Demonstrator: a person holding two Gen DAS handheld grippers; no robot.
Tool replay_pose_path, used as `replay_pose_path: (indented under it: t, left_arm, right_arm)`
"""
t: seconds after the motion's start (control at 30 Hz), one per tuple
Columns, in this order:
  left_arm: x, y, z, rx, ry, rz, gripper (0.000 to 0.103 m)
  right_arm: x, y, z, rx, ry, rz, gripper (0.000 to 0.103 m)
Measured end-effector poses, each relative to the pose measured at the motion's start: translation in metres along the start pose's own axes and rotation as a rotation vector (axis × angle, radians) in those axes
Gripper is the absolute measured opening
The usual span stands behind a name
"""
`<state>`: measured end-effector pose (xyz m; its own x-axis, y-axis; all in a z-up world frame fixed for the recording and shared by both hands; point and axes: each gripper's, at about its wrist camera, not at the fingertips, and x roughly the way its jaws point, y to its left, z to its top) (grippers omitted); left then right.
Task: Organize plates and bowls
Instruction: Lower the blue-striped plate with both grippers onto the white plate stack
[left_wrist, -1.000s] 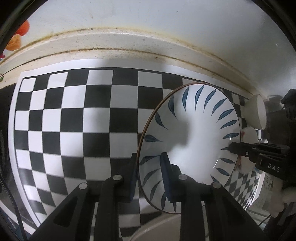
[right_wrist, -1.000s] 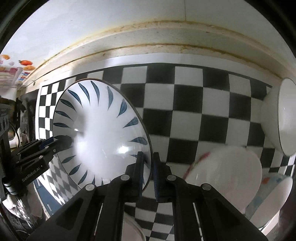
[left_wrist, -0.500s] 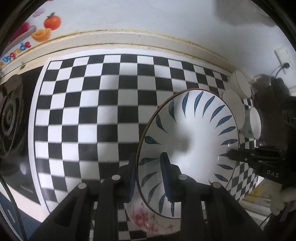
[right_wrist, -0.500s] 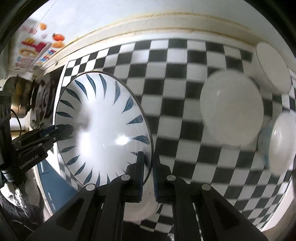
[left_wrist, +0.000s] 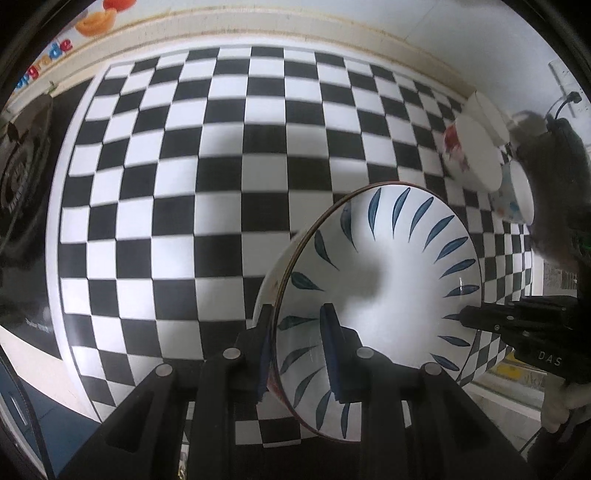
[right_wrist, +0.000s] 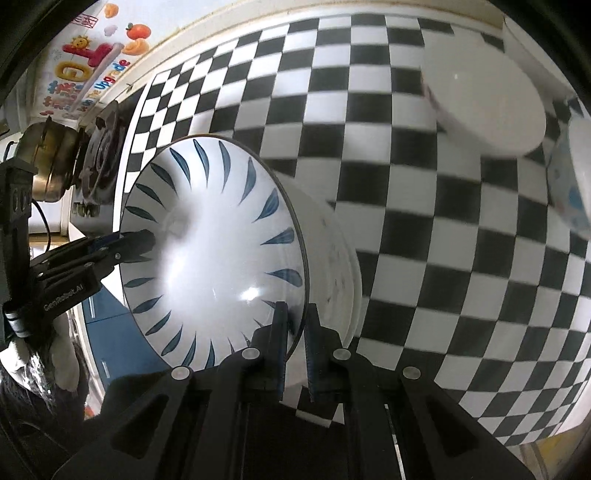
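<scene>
You hold the leaf-patterned plate (left_wrist: 380, 295) by opposite rims, left gripper (left_wrist: 297, 354) and right gripper (right_wrist: 295, 345) fingers both clamped on it, above a white bowl (right_wrist: 332, 273). Beyond your fingers, other bowls (right_wrist: 480, 92) remain unstacked.

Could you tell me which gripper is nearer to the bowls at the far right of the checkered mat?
Right. The right gripper grips the leaf plate's rim on the side facing the bowls; the left gripper grips the opposite rim.

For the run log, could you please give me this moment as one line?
left gripper: shut on leaf-pattern plate | right gripper: shut on opposite rim | plate: over checkered mat
</scene>
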<state>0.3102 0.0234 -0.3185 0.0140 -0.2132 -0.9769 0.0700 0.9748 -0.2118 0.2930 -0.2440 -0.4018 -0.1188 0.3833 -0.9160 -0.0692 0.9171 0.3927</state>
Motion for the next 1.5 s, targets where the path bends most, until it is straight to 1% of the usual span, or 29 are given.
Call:
replay_pose_path:
  t: [0.23,0.43,0.73,1.03,1.2,1.23,1.37,1.5]
  left_arm:
    - [0.022,0.001,-0.003,0.005,0.048,0.027,0.021]
    - [0.032,0.002,-0.003,0.005,0.069,0.030,0.023]
    - [0.040,-0.003,-0.001,0.022,0.084,0.038,0.023]
    - [0.044,-0.012,-0.006,0.035,0.070,0.064,0.024]
    - [0.046,-0.012,-0.006,0.015,0.083,0.069,0.024]
    - [0.047,-0.012,-0.007,0.009,0.088,0.068,0.024]
    - [0.050,-0.010,-0.011,-0.017,0.111,0.058,0.024]
    - [0.052,-0.007,-0.013,-0.033,0.131,0.043,0.024]
  right_arm:
    - [0.024,-0.014,-0.006,0.018,0.039,0.002,0.010]
    - [0.030,-0.018,-0.003,0.013,0.057,-0.019,0.010]
    - [0.034,-0.016,-0.003,0.026,0.067,-0.031,0.010]
    - [0.036,-0.014,-0.001,0.040,0.061,-0.050,0.009]
    - [0.037,-0.012,-0.001,0.068,0.055,-0.067,0.011]
    - [0.037,-0.013,-0.001,0.081,0.055,-0.062,0.012]
    - [0.038,-0.017,0.000,0.130,0.056,-0.044,0.012]
    - [0.037,-0.019,-0.001,0.142,0.060,-0.034,0.013]
